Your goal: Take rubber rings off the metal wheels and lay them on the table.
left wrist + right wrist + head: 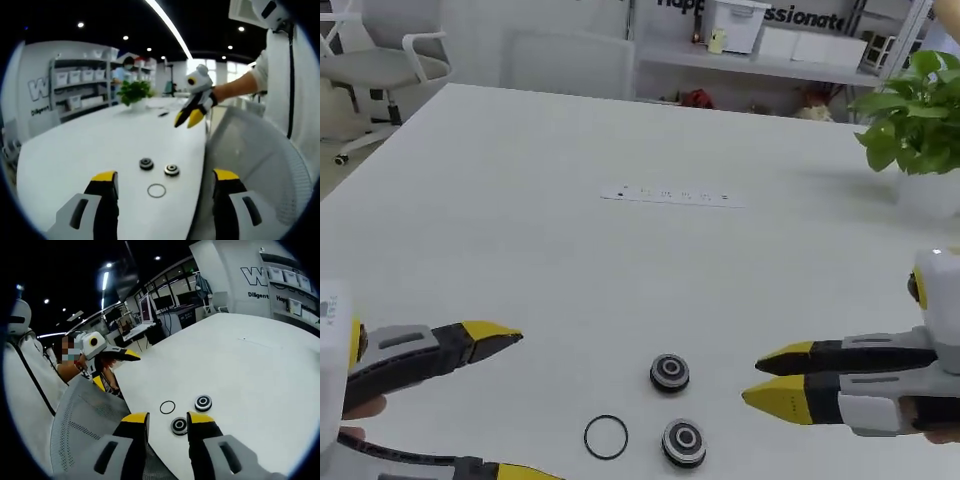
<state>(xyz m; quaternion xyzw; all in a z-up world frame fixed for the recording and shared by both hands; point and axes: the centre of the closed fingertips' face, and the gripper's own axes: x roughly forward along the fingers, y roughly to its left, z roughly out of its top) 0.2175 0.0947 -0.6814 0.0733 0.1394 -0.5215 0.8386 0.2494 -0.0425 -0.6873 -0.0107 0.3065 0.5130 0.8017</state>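
Two wheels (669,372) on the table (520,200) between left tool (510,402), level, wide agape, and right tool (752,380), level, barely agape, both empty.

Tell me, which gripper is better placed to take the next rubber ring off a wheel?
Right, probably. In the right gripper view a wheel lines up just ahead, between the tips of the right gripper; the left gripper stands farther back from it.

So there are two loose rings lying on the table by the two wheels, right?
Not quite. Only one loose ring lies on the table, by the two wheels: the farther wheel and the nearer wheel. The head view shows it.
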